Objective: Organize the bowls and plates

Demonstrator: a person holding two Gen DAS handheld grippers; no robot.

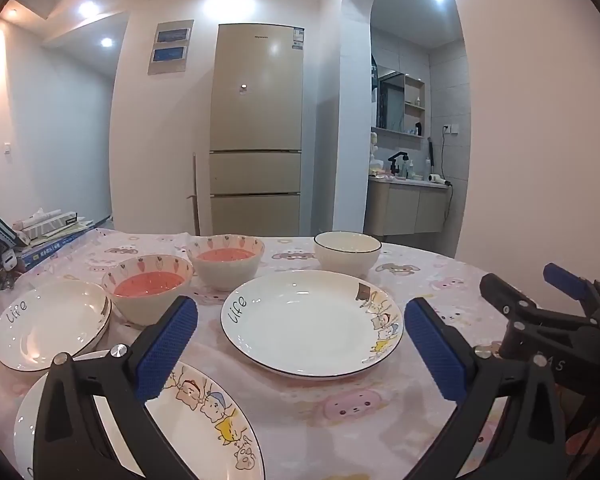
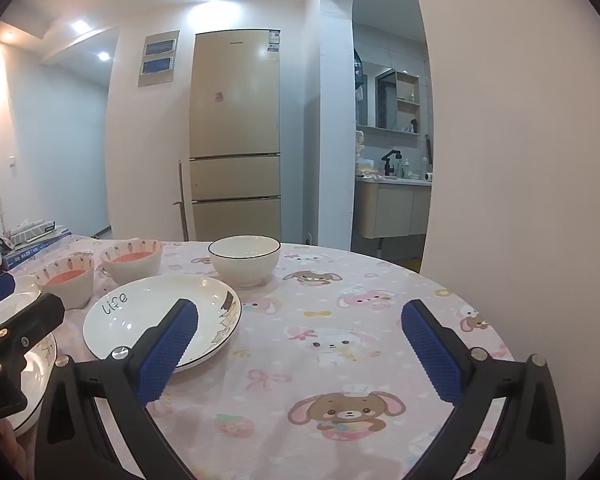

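Two grippers, both spread wide w/ nothing between the pads: left gripper (image 1: pixel 300 344) hangs over the big "life" plate (image 1: pixel 312 324), right gripper (image 2: pixel 300 348) over bare pink tablecloth (image 2: pixel 340 360) w/ that plate at its 10 o'clock. From the plate: white bowl (image 1: pixel 347 252) at 1 o'clock, two carrot bowls (image 1: pixel 148 288) (image 1: pixel 225 260) w/ red insides at 10–11, stacked plates (image 1: pixel 52 324) at 9, cartoon plate (image 1: pixel 204 420) at 7 under the left finger.
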